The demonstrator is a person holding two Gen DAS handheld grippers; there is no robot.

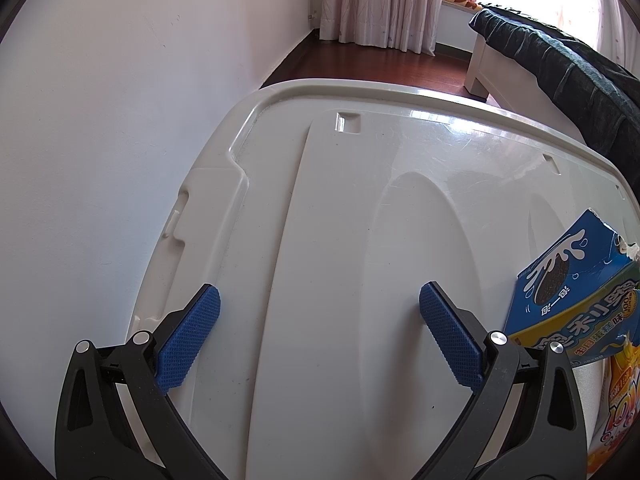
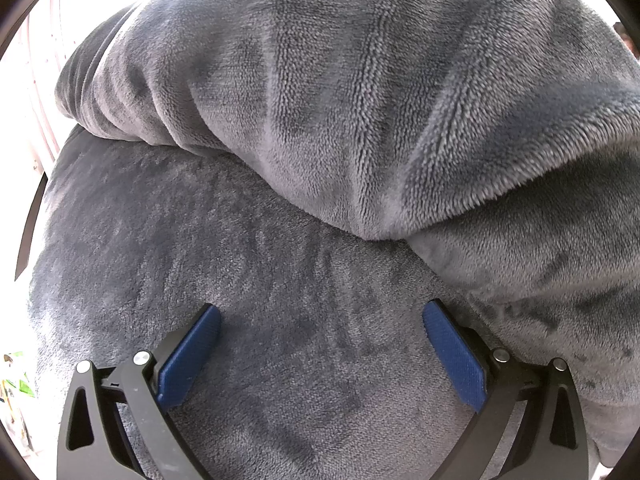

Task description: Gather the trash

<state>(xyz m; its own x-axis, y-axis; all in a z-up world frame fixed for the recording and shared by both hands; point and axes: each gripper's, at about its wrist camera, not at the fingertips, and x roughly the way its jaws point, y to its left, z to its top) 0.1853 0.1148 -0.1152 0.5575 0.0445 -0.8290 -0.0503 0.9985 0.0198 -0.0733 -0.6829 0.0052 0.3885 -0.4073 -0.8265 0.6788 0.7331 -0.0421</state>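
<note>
A torn blue cardboard snack box with a milk-splash picture (image 1: 576, 292) lies at the right edge of a glossy white plastic bin lid (image 1: 340, 208), with an orange printed wrapper (image 1: 616, 412) just below it. The left claw (image 1: 320, 336) hangs over the lid with its 2 blue textured pads (image 1: 188, 340) spread wide, holding nothing, left of the box. Beyond the lid are a dark wood floor (image 1: 380, 66), pale curtains (image 1: 384, 0) and a bed under a dark green blanket (image 1: 560, 68). The right claw (image 2: 320, 356) is also spread apart and bare, close over soft grey plush fabric (image 2: 360, 100).
</note>
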